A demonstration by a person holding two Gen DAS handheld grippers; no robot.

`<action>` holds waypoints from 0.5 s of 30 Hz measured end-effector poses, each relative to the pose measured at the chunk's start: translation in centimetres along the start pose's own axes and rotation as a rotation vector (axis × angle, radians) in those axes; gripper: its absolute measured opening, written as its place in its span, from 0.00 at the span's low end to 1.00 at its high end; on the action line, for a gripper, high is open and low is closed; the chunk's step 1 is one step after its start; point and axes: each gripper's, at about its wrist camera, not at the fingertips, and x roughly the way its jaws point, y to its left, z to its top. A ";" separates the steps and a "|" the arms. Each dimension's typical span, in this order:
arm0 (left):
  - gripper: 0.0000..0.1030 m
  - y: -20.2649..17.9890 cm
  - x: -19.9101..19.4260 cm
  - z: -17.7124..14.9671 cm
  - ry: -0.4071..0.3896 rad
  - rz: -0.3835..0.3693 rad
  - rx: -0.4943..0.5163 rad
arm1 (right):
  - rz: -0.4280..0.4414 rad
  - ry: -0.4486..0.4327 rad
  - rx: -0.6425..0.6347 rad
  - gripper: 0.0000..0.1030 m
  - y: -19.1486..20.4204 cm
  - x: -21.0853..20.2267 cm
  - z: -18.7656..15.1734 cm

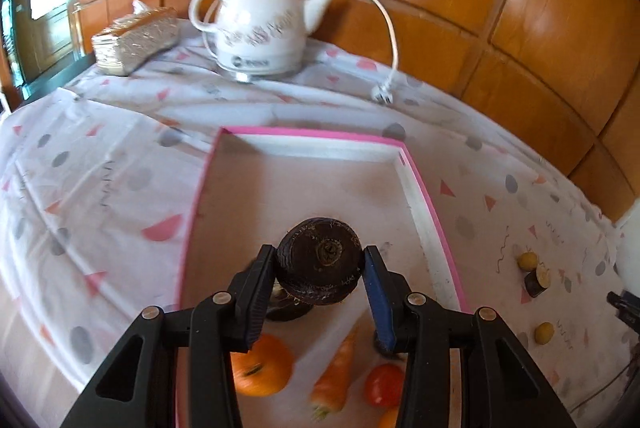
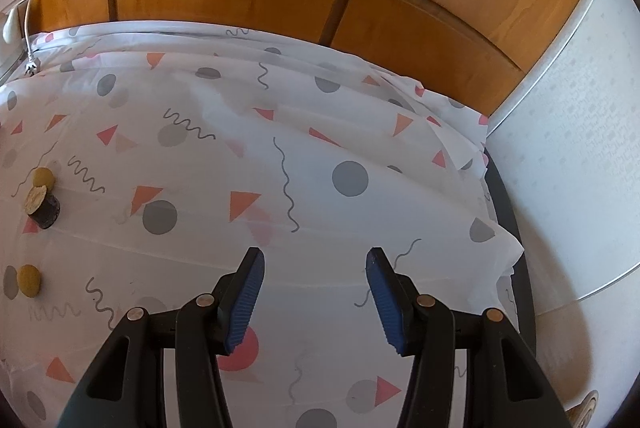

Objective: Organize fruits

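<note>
While the left claw [image 1: 320, 262] is clamped on a dark round fruit [image 1: 320, 260], gripping it by its sides with both fingers pressed against it, the fruit hangs above the floor of a pink-rimmed tray [image 1: 424, 187]. Just under it, partly hidden by the left finger, lies another dark piece [image 1: 290, 308]. Nearer the camera in the tray lie an orange [image 1: 262, 368], a carrot [image 1: 336, 372] pointing its tip away from the camera, and a red tomato [image 1: 384, 384].

The tray sits on a tabletop covered by a white cloth [image 1: 100, 167] printed with grey dots and pink triangles. Right of the tray, on the cloth, are two small yellow fruits [image 1: 527, 260] [image 1: 544, 332] and a short dark cylinder with a pale top [image 1: 537, 280]; the cylinder is touching the farther yellow fruit.

At the back stand a white kettle [image 1: 260, 23] with its cord and plug [image 1: 382, 93] lying on the cloth, and a tissue box [image 1: 136, 39].

The right claw [image 2: 316, 268] is held apart, gripping nothing, above bare cloth, well away from the yellow fruits.
</note>
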 end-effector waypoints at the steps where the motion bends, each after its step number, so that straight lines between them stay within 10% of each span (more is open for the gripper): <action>1: 0.43 -0.4 0.6 0.0 0.006 0.010 0.010 | 0.000 -0.002 -0.001 0.52 0.0 0.0 0.0; 15: 0.58 -2.0 0.9 -0.4 -0.022 0.039 0.041 | 0.002 0.002 -0.007 0.52 0.1 0.2 0.1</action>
